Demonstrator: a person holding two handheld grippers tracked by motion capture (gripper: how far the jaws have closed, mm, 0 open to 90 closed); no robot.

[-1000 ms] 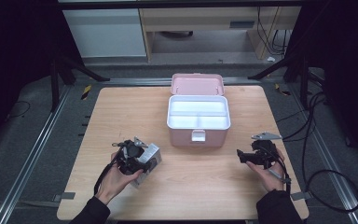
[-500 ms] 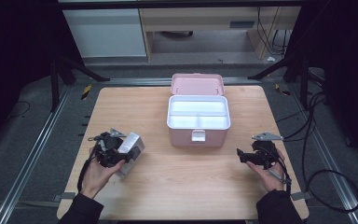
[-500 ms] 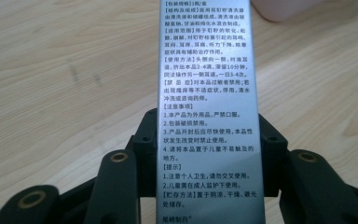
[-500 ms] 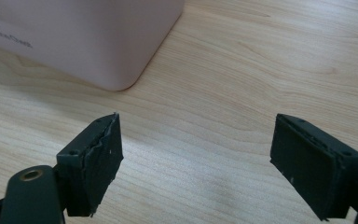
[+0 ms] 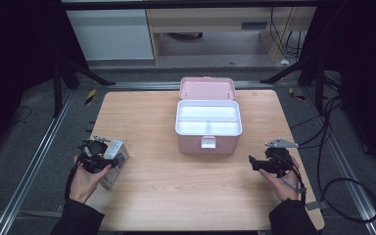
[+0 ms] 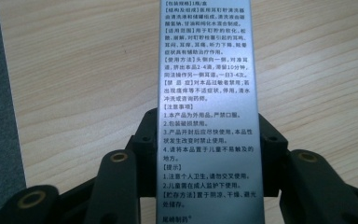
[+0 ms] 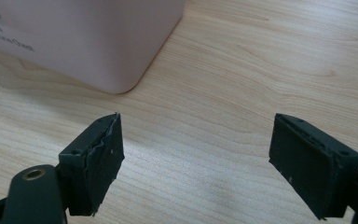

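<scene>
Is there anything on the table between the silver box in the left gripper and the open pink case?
Nothing visible. The left gripper grips the silver box near the table's left edge, and only bare wood lies between it and the open pink case. The right gripper sits open on the far side.

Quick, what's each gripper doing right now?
Left gripper: closed on the silver box.
Right gripper: open, holding nothing.

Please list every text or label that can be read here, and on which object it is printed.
Silver medicine box, held in the left gripper: headings "[注意事项]", "[提示]", "[使用方法]"; numbered lines "1." to "4."; the fine print is too blurred to quote reliably.
Pink storage box: a grey logo and line, cut off and too blurred to read.
</scene>
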